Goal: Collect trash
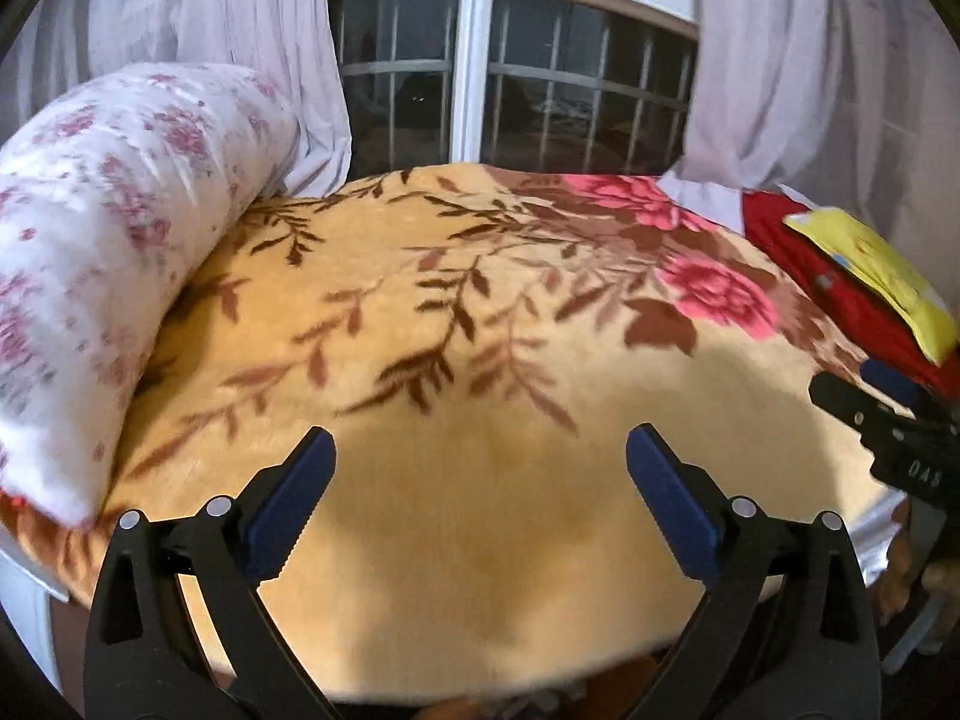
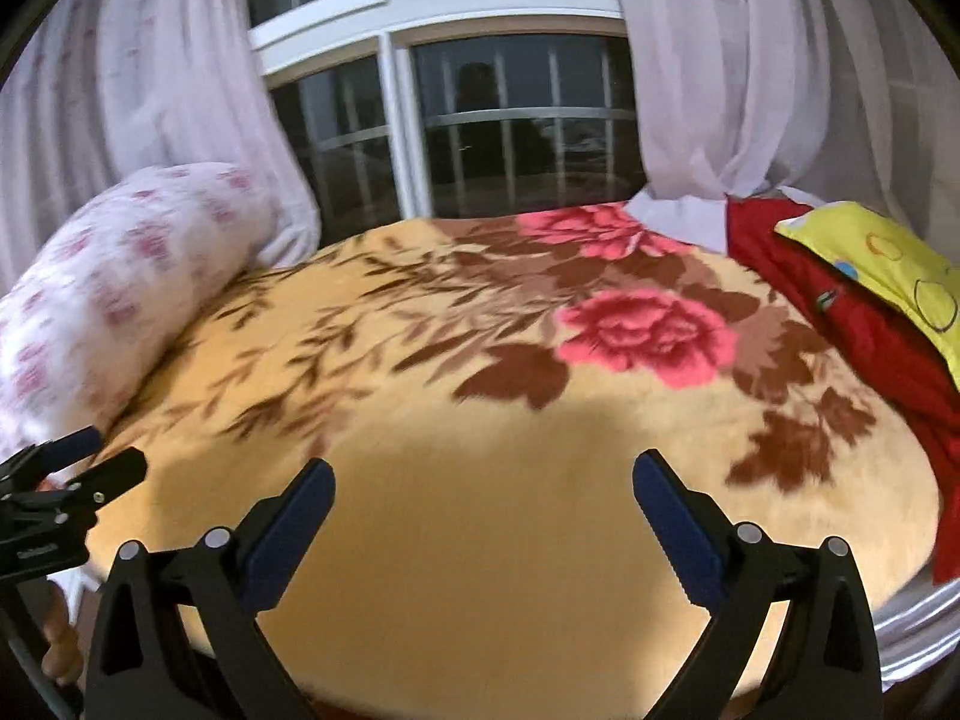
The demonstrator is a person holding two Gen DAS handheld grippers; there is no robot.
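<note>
No trash shows in either view. My left gripper (image 1: pixel 480 450) is open and empty, held above the near part of a bed covered by a tan flowered blanket (image 1: pixel 480 300). My right gripper (image 2: pixel 483 474) is open and empty too, above the same blanket (image 2: pixel 480 360). The right gripper shows at the right edge of the left wrist view (image 1: pixel 888 414). The left gripper shows at the left edge of the right wrist view (image 2: pixel 90 456).
A white rolled quilt with pink flowers (image 1: pixel 102 252) lies along the bed's left side. A red cloth (image 2: pixel 840 312) with a yellow pillow (image 2: pixel 900 276) lies at the right. A barred window (image 1: pixel 510 78) and pale curtains (image 2: pixel 780 60) stand behind the bed.
</note>
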